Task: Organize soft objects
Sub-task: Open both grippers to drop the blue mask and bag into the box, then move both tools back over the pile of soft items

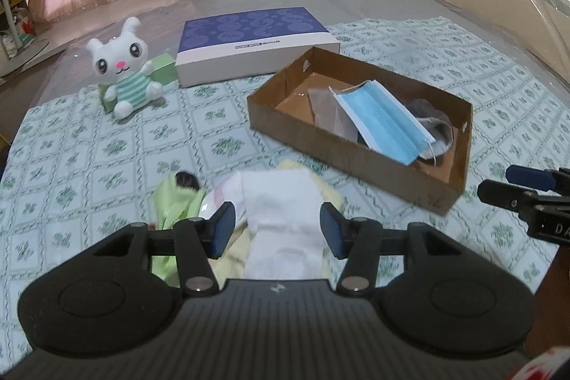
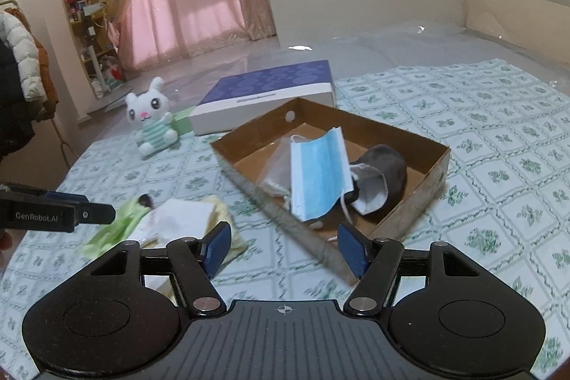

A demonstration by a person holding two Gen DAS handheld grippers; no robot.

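Both the left tongs (image 1: 278, 230) and right tongs (image 2: 284, 246) hang partly open and hold nothing. A pile of white, yellow and green cloths (image 1: 281, 202) lies near the bed's (image 1: 107, 145) front edge, beside the brown cardboard tray (image 1: 356, 159). A pleated blue face mask (image 1: 381, 120) and a grey sock (image 2: 386, 166) rest inside the tray.

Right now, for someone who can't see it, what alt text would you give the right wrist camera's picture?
An open, empty right gripper hovers over a green-patterned bedspread, in front of a cardboard box holding a blue face mask and a grey pouch. Folded cloths lie to the left, with a white plush bunny and a purple-lidded box behind.
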